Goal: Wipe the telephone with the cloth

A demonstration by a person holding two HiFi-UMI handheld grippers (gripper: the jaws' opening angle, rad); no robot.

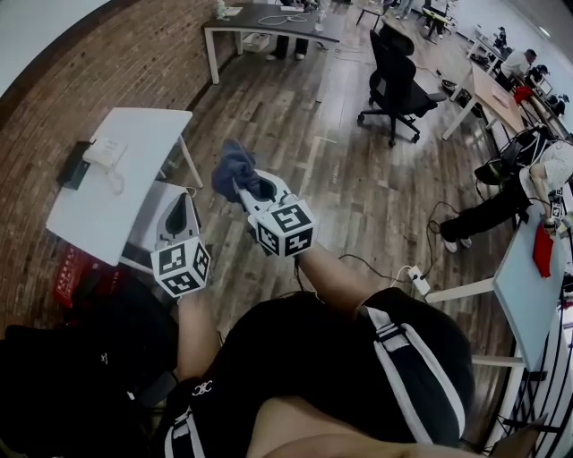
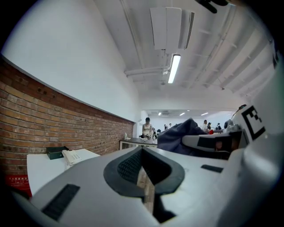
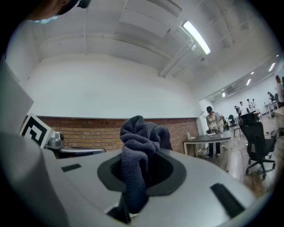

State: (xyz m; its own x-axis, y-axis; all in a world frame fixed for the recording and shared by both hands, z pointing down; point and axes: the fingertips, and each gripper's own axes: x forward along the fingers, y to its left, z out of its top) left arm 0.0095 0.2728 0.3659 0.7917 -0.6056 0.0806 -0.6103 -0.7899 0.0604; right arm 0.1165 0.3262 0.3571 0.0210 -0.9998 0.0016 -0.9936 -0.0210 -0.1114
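Note:
A white telephone [image 1: 105,152] lies on the small white table [image 1: 134,192] by the brick wall, well ahead of both grippers; its curly cord hangs toward the table's middle. In the left gripper view the telephone [image 2: 75,156] is far off at the lower left. My right gripper [image 1: 245,185] is shut on a bunched dark blue cloth [image 1: 233,166], held in the air over the wooden floor to the right of the table. The cloth [image 3: 141,133] stands up between the right gripper's [image 3: 141,170] jaws. My left gripper [image 1: 182,200] hovers beside it, shut and empty, jaws [image 2: 143,151] closed together.
A dark green box [image 1: 72,166] sits behind the telephone. A red crate [image 1: 76,274] stands under the table's near end. A black office chair [image 1: 395,77] and a dark desk [image 1: 273,22] stand farther off. A power strip [image 1: 416,279] with cables lies on the floor at the right.

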